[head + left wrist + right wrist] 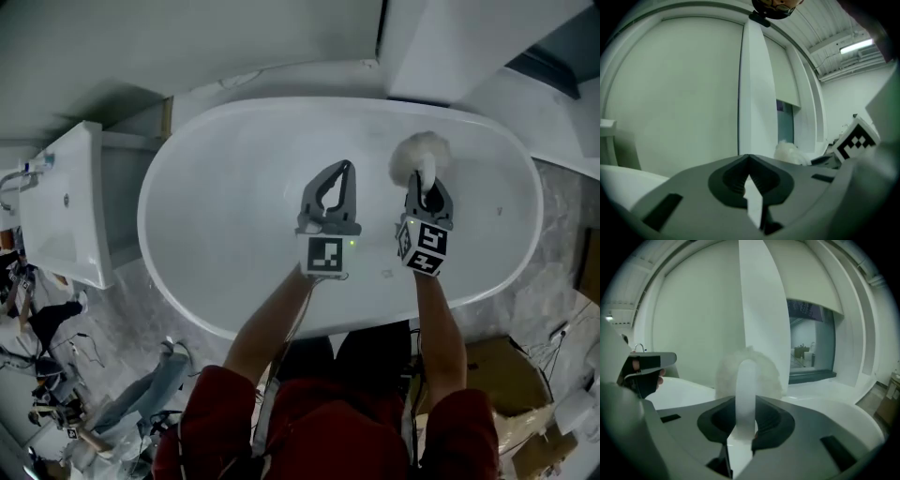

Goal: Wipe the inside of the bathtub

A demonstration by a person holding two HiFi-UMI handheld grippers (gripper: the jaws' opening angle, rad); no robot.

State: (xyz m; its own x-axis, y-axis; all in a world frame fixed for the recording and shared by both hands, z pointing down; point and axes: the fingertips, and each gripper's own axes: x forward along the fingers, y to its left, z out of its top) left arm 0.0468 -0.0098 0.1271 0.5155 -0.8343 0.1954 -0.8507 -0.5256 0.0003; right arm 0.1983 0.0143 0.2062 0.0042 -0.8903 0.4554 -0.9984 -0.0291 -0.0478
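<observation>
In tub (225,187), R-claw (425,187) tight on duster (419,155)

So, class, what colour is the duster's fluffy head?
White; the duster shows best in the head view.

The left forearm (274,319) and right forearm (437,319) reached forward side by side. The left gripper (343,171) had its 2 jaws pressed together on nothing. The right gripper (427,190), just beside it, was clamped on a white brush handle (745,390).

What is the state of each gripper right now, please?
Left gripper: closed, empty.
Right gripper: closed on the white handle of the fluffy white brush.
</observation>
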